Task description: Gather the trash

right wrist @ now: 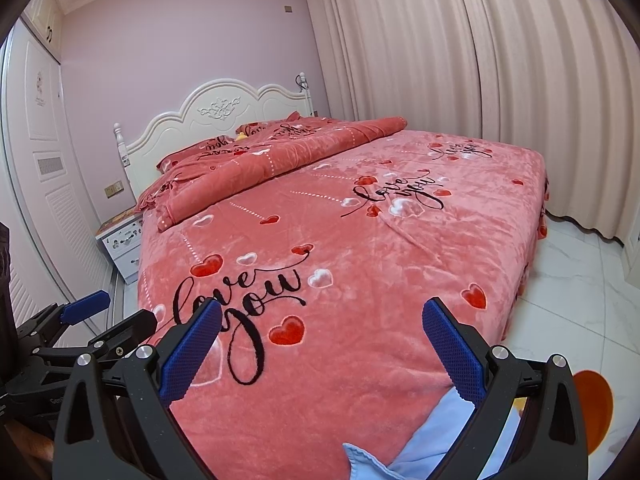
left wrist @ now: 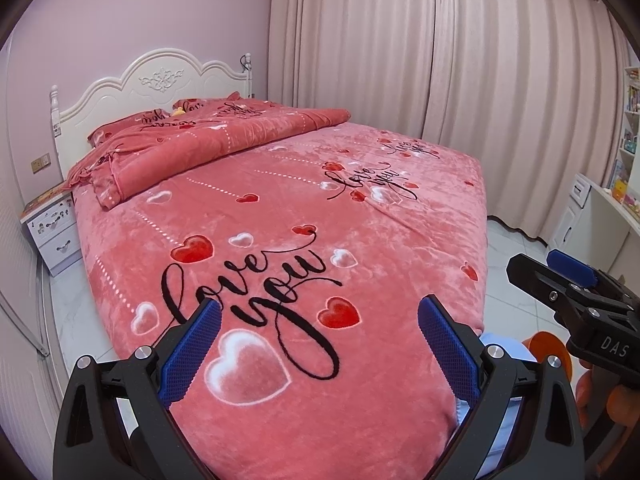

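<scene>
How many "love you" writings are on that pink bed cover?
3 on the flat bed cover: one near the foot, one mid-bed, one at the far corner by the curtains. The folded quilt shows more lettering, partly hidden.

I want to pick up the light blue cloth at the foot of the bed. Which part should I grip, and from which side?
Grip the raised folded edge of the light blue cloth, where it lies on the pink bedspread. That edge stands up from the blanket, so a finger could probably slide under it. Come from above with the right gripper, which is open and nearest; the rest of the cloth hangs off the bed's foot.
</scene>
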### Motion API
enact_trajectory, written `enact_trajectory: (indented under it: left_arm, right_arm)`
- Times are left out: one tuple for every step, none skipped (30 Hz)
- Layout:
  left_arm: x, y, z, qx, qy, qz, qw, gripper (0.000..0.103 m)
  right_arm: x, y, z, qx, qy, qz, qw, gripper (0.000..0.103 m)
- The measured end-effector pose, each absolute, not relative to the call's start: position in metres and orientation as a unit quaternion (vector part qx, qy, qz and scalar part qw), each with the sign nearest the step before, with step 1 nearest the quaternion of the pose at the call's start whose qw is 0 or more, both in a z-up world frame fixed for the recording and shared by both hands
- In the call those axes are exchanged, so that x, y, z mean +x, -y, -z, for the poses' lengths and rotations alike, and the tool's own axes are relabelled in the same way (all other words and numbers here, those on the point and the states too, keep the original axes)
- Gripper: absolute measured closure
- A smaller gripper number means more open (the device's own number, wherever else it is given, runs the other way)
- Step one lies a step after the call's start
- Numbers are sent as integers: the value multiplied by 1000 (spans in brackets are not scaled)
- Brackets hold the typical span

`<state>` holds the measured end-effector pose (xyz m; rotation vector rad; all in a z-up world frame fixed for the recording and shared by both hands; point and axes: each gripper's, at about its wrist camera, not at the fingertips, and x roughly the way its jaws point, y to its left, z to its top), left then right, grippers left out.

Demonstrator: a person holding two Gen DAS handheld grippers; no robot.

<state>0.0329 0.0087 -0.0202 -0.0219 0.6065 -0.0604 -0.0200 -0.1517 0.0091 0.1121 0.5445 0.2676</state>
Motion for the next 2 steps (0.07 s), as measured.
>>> enact_trajectory:
  left_arm:
    - [33,-9,21,-13,-300,31,953,6]
    - [34,-9,21,-13,-301,31,953,6]
  right_arm:
    - [-20,152,-9,55,-268,-132,953,5]
    - [-20,152,-8,56,-270,-132,952,5]
